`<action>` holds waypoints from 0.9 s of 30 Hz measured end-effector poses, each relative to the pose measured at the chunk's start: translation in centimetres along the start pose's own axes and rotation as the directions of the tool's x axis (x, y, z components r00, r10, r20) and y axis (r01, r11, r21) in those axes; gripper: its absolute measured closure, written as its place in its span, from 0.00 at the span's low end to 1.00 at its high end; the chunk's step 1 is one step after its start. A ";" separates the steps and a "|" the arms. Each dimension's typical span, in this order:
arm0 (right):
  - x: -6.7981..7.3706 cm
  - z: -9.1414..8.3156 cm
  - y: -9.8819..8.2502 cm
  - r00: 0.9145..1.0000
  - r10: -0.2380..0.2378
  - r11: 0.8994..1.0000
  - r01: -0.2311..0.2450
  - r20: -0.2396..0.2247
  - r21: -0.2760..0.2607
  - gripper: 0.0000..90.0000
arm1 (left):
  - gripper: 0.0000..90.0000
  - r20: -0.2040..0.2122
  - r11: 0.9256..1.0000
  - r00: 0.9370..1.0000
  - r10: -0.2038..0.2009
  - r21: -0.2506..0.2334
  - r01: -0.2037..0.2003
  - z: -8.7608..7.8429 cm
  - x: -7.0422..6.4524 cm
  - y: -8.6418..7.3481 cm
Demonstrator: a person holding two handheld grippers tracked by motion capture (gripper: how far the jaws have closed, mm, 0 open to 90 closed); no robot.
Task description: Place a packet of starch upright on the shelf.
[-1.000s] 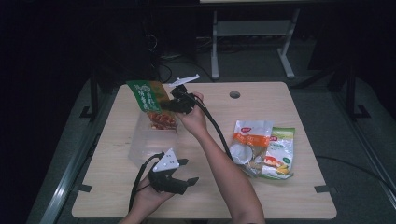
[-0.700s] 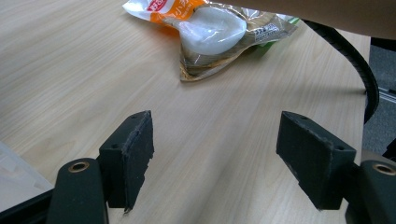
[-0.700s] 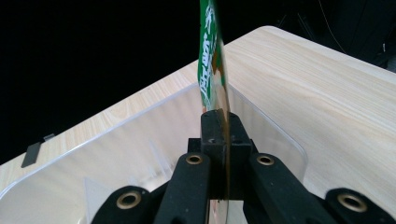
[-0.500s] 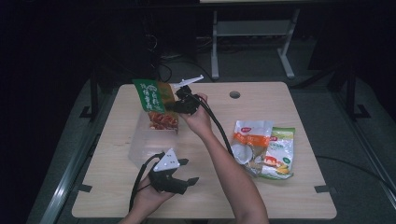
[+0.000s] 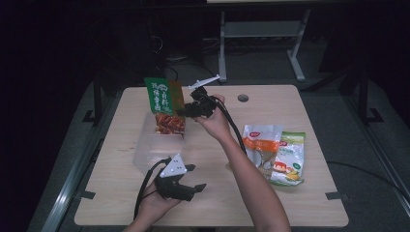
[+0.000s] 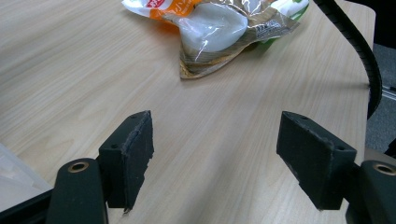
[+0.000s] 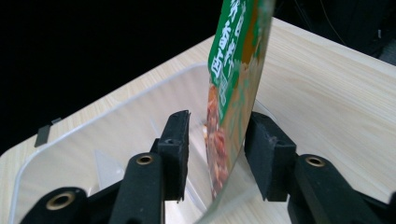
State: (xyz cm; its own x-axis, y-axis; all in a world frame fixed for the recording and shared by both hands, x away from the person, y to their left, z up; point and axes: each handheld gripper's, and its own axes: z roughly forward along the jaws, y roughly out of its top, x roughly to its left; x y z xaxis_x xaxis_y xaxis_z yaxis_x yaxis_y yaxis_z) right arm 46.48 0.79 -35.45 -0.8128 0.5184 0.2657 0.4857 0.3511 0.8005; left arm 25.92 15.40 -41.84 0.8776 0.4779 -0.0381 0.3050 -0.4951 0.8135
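A green and red snack packet (image 5: 163,104) stands upright with its lower end in a clear plastic bin (image 5: 145,150) at the table's left middle. My right gripper (image 5: 186,112) reaches it from the right. In the right gripper view the packet (image 7: 233,70) sits between the jaws of the right gripper (image 7: 217,154). It rests against the right pad, and a small gap shows at the left pad (image 7: 180,140), so the jaws stand slightly open. My left gripper (image 5: 191,186) hovers open near the table's front edge. Nothing lies between the wide-apart jaws of the left gripper (image 6: 215,158).
Two more snack packets lie flat at the table's right: an orange and white one (image 5: 261,142) (image 6: 210,28) and a green one (image 5: 290,159). A round cable hole (image 5: 243,98) is at the back. The right gripper's cable (image 6: 359,42) trails across the table.
The right gripper has carried the packet a little to the right and turned it upright over the bin. The left gripper has stayed put.
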 end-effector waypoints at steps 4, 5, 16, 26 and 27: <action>-0.4 -1.2 -0.5 1.000 0.011 1.000 -0.011 0.010 0.007 0.65 | 0.30 0.000 1.000 1.000 -0.003 0.002 0.003 0.1 0.0 0.0; -0.4 -1.4 -0.6 1.000 0.011 1.000 -0.011 0.013 0.009 0.64 | 0.30 0.000 1.000 1.000 -0.005 0.003 0.005 0.1 0.0 0.0; -0.9 -4.9 -2.3 0.999 0.029 1.000 -0.029 0.027 0.012 0.63 | 0.30 0.002 1.000 1.000 0.005 0.009 -0.005 0.3 -0.1 0.0; -0.8 -7.5 -3.8 0.999 0.035 0.999 -0.036 0.027 0.023 0.61 | 0.29 0.003 1.000 1.000 0.001 0.010 -0.001 0.3 -0.1 0.0; -0.8 -7.7 -3.9 0.999 0.035 0.999 -0.035 0.029 0.025 0.61 | 0.29 0.003 1.000 1.000 0.001 0.010 -0.001 0.4 -0.1 0.0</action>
State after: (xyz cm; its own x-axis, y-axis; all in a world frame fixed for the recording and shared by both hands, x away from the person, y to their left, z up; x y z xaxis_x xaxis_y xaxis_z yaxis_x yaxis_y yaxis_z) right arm 42.73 -7.02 -34.63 -0.7859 0.5526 0.2776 0.5221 0.3522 0.7768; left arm 25.94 15.10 -42.07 0.8788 0.4755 -0.0391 0.3081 -0.5030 0.8075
